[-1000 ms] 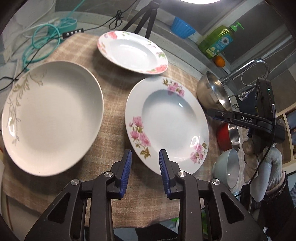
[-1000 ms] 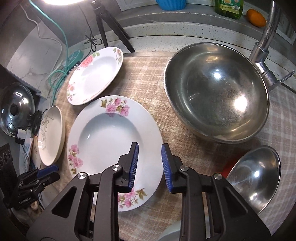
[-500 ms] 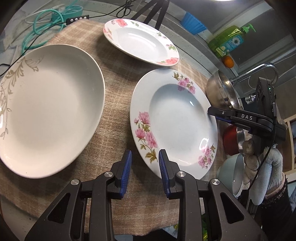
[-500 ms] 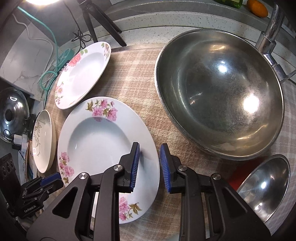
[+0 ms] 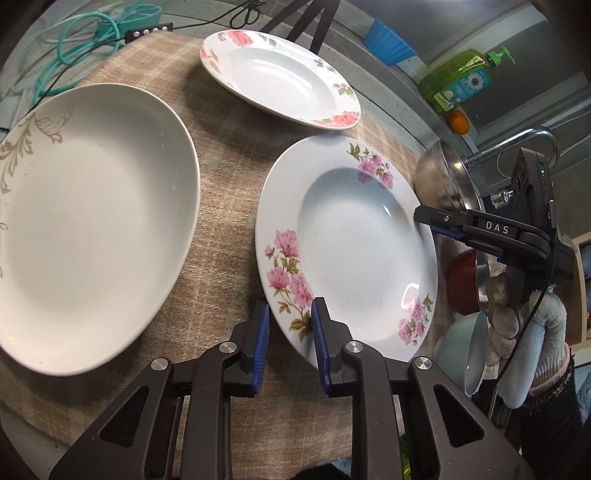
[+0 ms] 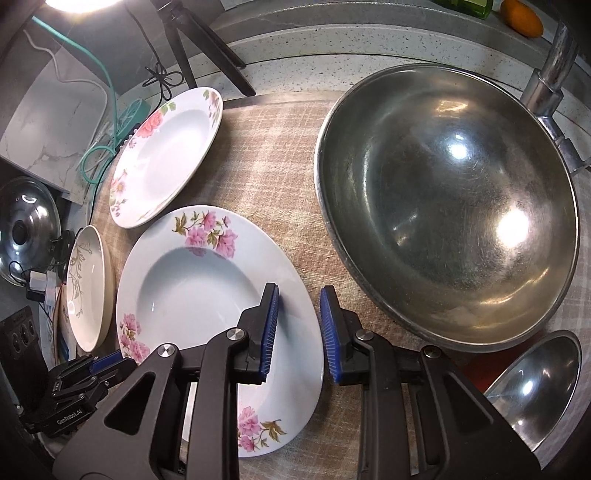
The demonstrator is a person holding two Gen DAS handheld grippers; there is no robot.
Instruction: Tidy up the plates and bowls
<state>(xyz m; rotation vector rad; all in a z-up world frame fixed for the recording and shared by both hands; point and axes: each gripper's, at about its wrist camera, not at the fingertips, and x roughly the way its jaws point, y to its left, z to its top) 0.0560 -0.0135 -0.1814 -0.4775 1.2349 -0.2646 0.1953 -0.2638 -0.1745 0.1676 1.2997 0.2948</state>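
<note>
A white deep plate with pink flowers [image 5: 347, 243] lies on the checked cloth; it also shows in the right wrist view [image 6: 199, 288]. My left gripper [image 5: 290, 334] is open with its jaws either side of the plate's near rim. My right gripper [image 6: 298, 325] is open, straddling the plate's right rim; it shows in the left wrist view [image 5: 428, 218]. A second flowered plate [image 5: 280, 77] lies behind, also in the right wrist view [image 6: 166, 155]. A cream plate with a gold leaf pattern [image 5: 85, 218] lies to the left, also in the right wrist view [image 6: 88, 288].
A large steel bowl [image 6: 454, 206] sits right of the plate, a smaller steel bowl [image 6: 535, 384] nearer. A red bowl [image 5: 463, 280] and a pale green bowl [image 5: 469, 354] stand at the right. Tap [image 6: 554, 74], soap bottle [image 5: 458, 81], orange [image 6: 522, 16], tripod leg [image 6: 207, 48], cables [image 5: 85, 44].
Both grippers have moved in toward the flowered plate, so that each now has its jaws around a rim. The plates have not moved.
</note>
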